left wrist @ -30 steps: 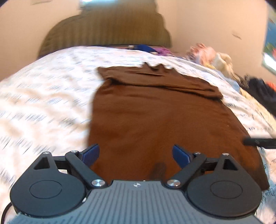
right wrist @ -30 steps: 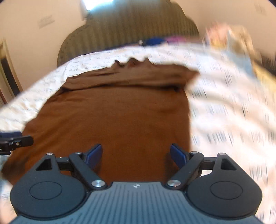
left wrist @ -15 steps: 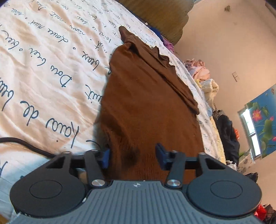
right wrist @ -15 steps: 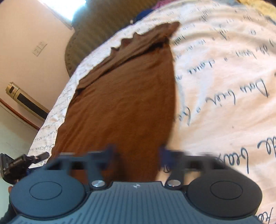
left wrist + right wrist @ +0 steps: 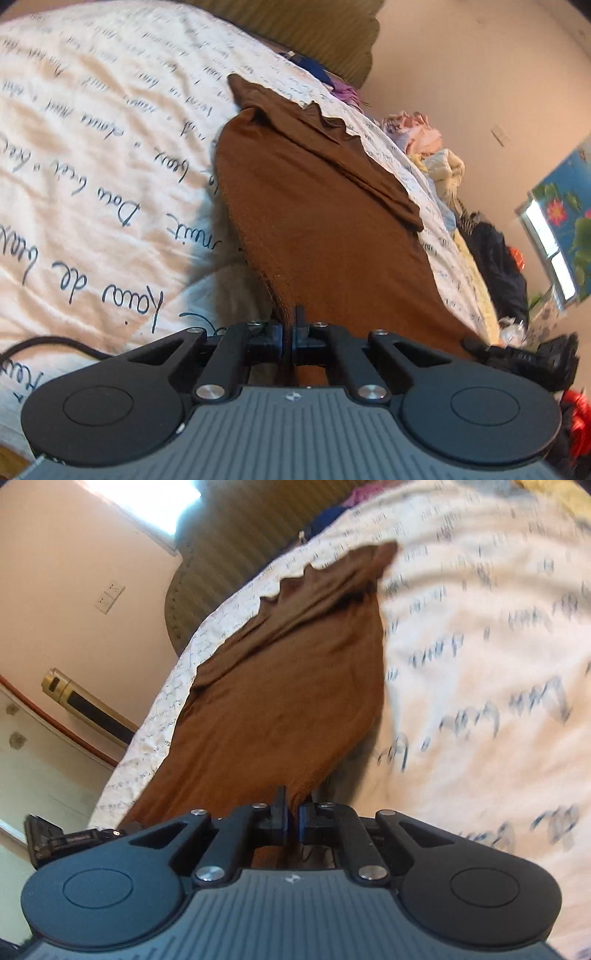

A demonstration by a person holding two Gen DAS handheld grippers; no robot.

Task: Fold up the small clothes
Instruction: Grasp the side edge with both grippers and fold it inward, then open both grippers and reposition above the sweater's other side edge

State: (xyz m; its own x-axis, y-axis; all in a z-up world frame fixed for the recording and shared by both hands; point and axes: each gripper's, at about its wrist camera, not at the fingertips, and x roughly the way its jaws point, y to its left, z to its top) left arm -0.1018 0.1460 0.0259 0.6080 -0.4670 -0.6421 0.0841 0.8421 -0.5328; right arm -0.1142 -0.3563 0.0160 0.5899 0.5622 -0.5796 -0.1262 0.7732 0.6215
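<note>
A brown garment (image 5: 325,229) lies spread on a white bedspread (image 5: 92,155) printed with handwriting, its sleeves folded across the far end. My left gripper (image 5: 289,332) is shut on the garment's near left hem corner, which is lifted slightly off the bed. In the right wrist view the same brown garment (image 5: 280,701) stretches away, and my right gripper (image 5: 293,814) is shut on its near right hem corner. The other gripper's tip shows at the right edge of the left view (image 5: 517,356) and at the left edge of the right view (image 5: 74,838).
An olive striped headboard (image 5: 325,33) stands at the far end. A pile of mixed clothes (image 5: 436,147) and dark garments (image 5: 495,258) lie along the bed's right side. A black cable (image 5: 48,343) runs over the bedspread at the near left. A wall switch (image 5: 109,596) is on the left wall.
Both grippers closed from wide open onto the garment's near hem corners. Both wrists rolled, tilting the views, and the hem has lifted slightly off the bedspread.
</note>
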